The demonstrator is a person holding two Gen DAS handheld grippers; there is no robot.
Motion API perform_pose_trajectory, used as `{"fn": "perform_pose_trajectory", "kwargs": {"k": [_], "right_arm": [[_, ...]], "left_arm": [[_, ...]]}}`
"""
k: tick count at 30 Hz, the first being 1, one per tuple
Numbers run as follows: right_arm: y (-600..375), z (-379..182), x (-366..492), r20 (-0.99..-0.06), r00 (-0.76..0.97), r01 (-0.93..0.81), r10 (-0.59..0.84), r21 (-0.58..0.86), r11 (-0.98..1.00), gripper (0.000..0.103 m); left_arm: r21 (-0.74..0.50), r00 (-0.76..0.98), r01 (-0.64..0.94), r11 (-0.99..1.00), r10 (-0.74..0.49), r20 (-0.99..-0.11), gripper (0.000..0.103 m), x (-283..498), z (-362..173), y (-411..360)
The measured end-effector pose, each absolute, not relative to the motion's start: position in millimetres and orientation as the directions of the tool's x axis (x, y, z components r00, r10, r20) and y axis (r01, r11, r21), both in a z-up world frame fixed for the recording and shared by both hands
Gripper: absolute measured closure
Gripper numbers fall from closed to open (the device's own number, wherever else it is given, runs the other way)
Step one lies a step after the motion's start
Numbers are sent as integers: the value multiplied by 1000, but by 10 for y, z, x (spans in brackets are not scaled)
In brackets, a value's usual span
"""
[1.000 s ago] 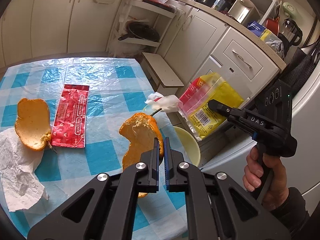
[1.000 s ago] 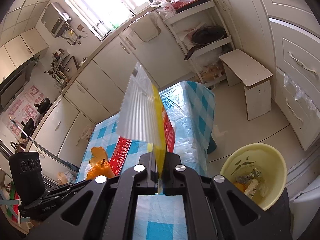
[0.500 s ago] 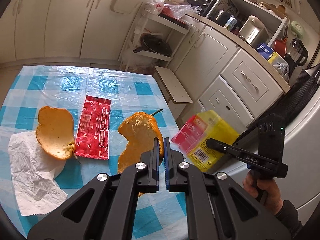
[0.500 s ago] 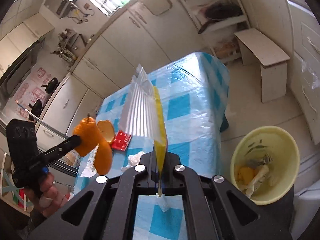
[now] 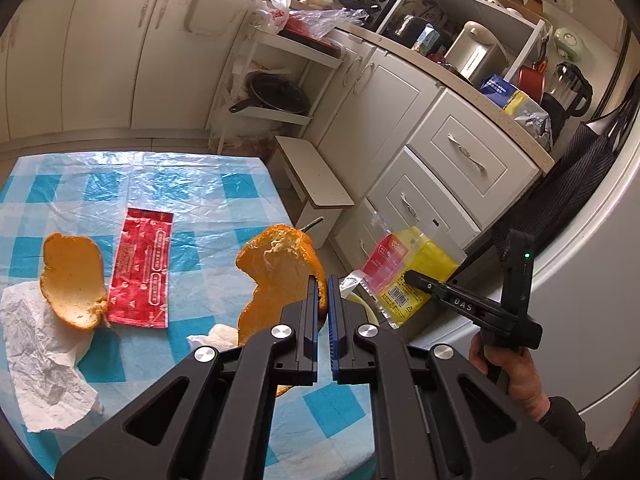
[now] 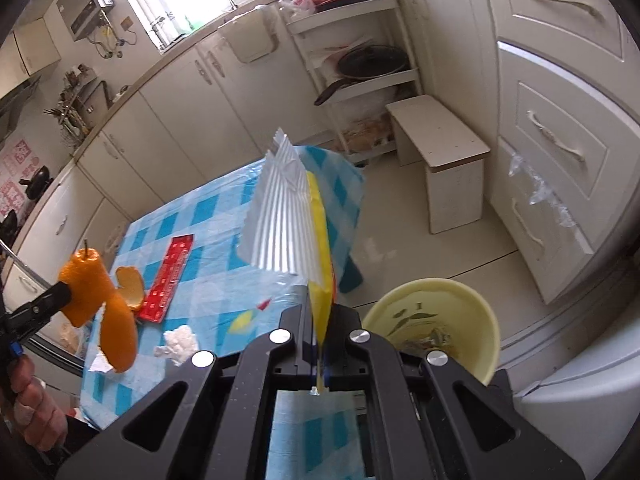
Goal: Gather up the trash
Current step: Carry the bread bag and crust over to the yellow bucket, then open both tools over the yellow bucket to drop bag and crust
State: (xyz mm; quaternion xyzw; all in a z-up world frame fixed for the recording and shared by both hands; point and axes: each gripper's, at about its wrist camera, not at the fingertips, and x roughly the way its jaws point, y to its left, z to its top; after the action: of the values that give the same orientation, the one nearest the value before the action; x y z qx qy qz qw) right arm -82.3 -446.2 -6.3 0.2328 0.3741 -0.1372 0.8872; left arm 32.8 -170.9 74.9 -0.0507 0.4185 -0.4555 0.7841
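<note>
My left gripper [image 5: 323, 292] is shut on a large orange peel [image 5: 280, 272] and holds it above the checked table [image 5: 200, 208]. The peel also shows in the right wrist view [image 6: 100, 300]. My right gripper [image 6: 319, 320] is shut on a yellow and clear plastic packet [image 6: 296, 232], held off the table's right edge; the packet also shows in the left wrist view [image 5: 408, 272]. A yellow trash bowl [image 6: 440, 320] with scraps sits on the floor below it. On the table lie a second orange peel [image 5: 72, 280], a red wrapper [image 5: 142, 268], a white paper towel [image 5: 44, 360] and a crumpled tissue [image 5: 216, 336].
A small white stool [image 6: 440, 152] stands on the floor beyond the table. White cabinets and drawers [image 6: 560, 120] line the right side. A shelf rack with pans [image 5: 276, 96] stands at the back. A white appliance [image 5: 592, 280] is close on the right.
My left gripper has lifted the orange peel higher and drawn back from the table. My right gripper with the packet has swung lower, nearer the bowl. The crumpled tissue now lies on the table.
</note>
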Motion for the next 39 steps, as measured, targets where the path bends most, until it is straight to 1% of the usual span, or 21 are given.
{"fn": "perform_pose_trajectory", "kwargs": {"k": [2, 5, 9, 13, 17, 18, 19, 21, 22, 23, 26, 30, 31, 32, 33, 35, 37, 39], "right_arm": [[-4550, -144, -880, -747, 657, 450, -104, 277, 849, 101], [-4698, -309, -958, -773, 624, 483, -115, 266, 834, 101], [-4837, -585, -965, -815, 574, 513, -80, 281, 811, 101], [-4937, -757, -934, -839, 542, 527, -44, 299, 795, 101], [-5017, -901, -913, -861, 508, 537, 8, 324, 779, 98], [-5046, -924, -927, -863, 505, 549, 9, 329, 768, 88], [-5095, -929, -955, -860, 511, 565, 7, 342, 751, 75], [-5173, -902, -1004, -845, 535, 583, 14, 381, 718, 69], [-5227, -883, -1040, -834, 551, 595, 17, 407, 693, 59], [-5285, -859, -1088, -819, 574, 607, 17, 440, 662, 54], [-5431, -743, -1234, -759, 652, 623, -1, 534, 572, 52], [-5551, -555, -1370, -674, 737, 604, -51, 624, 496, 45], [-5560, -518, -1388, -655, 753, 594, -57, 641, 486, 44], [-5561, -484, -1390, -641, 766, 582, -57, 653, 484, 44], [-5552, -452, -1379, -632, 773, 574, -58, 656, 490, 41], [-5548, -392, -1346, -622, 781, 560, -55, 660, 500, 39], [-5527, -361, -1306, -613, 789, 546, -43, 667, 506, 39], [-5525, -323, -1285, -604, 796, 539, -44, 673, 507, 39]], "left_arm": [[-468, 217, 679, 566, -763, -608, 99, 229, 745, -1858], [-490, 184, 680, 546, -774, -606, 99, 93, 695, -2105], [-513, 137, 677, 528, -775, -617, 99, -43, 573, -2496], [-511, 99, 681, 525, -757, -646, 99, -144, 399, -2916], [-499, 70, 683, 533, -728, -682, 99, -204, 189, -3260], [-495, 65, 683, 537, -720, -691, 99, -208, 134, -3346], [-491, 60, 682, 542, -711, -701, 99, -210, 74, -3419], [-484, 51, 679, 553, -692, -720, 99, -208, -47, -3574], [-479, 49, 678, 557, -685, -727, 99, -213, -91, -3633], [-472, 46, 678, 564, -673, -738, 99, -218, -155, -3710], [-458, 37, 671, 583, -643, -765, 99, -229, -317, -3878], [-426, 21, 657, 622, -580, -815, 98, -239, -533, -4106], [-414, 17, 655, 632, -560, -828, 96, -242, -588, -4154], [-405, 10, 654, 639, -542, -840, 90, -235, -622, -4203], [-400, 4, 653, 643, -531, -847, 86, -240, -656, -4237], [-382, 13, 656, 651, -515, -857, 64, -260, -674, -4264], [-374, 23, 662, 650, -516, -856, 60, -288, -643, -4225], [-377, 27, 664, 645, -525, -851, 60, -302, -579, -4149]]}}
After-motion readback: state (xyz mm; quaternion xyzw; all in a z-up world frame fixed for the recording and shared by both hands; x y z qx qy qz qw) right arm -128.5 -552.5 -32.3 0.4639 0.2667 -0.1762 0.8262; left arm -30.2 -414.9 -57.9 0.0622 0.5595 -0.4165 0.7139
